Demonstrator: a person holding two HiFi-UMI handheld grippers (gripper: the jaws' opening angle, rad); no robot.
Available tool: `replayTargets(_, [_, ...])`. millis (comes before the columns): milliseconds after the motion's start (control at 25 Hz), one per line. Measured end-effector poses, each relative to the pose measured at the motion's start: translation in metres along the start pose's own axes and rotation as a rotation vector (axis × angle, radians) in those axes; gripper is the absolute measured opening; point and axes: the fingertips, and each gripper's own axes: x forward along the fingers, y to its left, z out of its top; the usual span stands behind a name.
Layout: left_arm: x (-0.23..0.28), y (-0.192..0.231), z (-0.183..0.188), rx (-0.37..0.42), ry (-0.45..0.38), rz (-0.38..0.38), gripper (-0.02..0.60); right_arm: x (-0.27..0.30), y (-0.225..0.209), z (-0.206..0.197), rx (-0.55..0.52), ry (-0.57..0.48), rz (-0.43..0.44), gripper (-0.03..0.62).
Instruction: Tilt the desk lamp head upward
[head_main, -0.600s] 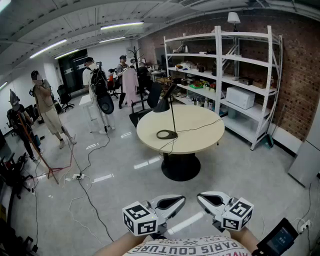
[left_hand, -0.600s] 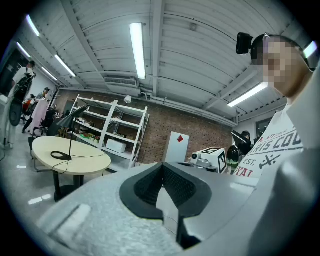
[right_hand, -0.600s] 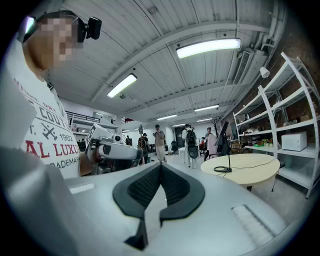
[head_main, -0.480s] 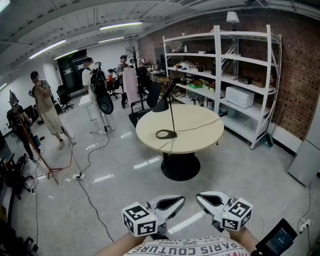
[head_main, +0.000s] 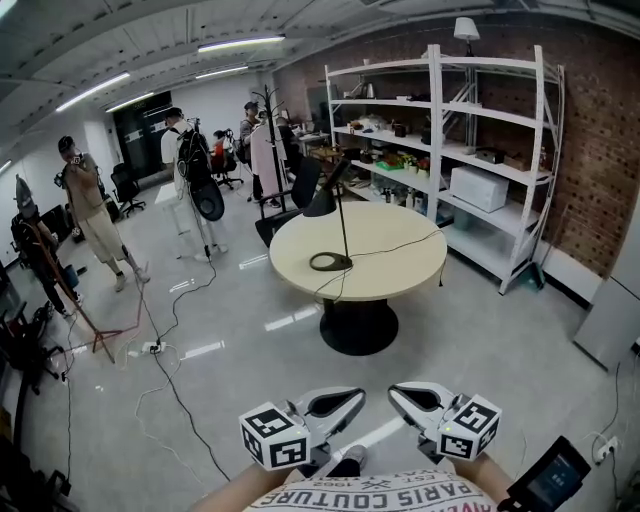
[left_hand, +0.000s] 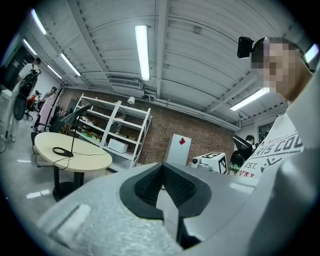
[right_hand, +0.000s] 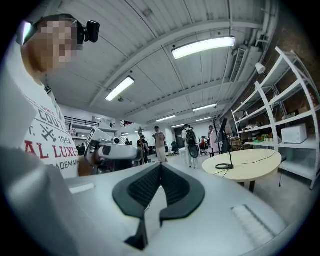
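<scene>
Left tool (head_main: 361, 394) and right tool (head_main: 392, 391) barely shifted; both closed, empty.

Round beige table (head_main: 395, 262), white shelving (head_main: 437, 130) holding a microwave (head_main: 479, 188), people (head_main: 88, 205) standing, brick wall (head_main: 592, 140)

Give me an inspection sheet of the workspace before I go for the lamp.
Surface: round table, beige top, far from both tongs.
Job's things: desk lamp stands on the table; lamp head angled downward, untouched.
Clutter: nothing seen on the table besides the lamp.
Grippers: left tongs shut, empty; right tongs shut, empty.
Cables: lamp cord trails across the tabletop; floor cables reach a power strip.
Surroundings: white shelving behind the table; people standing at left.
</scene>
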Motion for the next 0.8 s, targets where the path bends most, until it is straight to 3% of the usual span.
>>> replayTargets(360, [0.016, 0.052, -0.002, -0.060, -0.030, 0.001, 0.000, 0.025, -0.042, -0.009, 0.028, 0.018, -0.024, 0.003])
replayTargets(800, [0.063, 0.191, 0.010, -0.169, -0.025, -0.010, 0.000, 0.110, -0.151, -0.026, 0.094, 0.065, -0.072, 0.003])
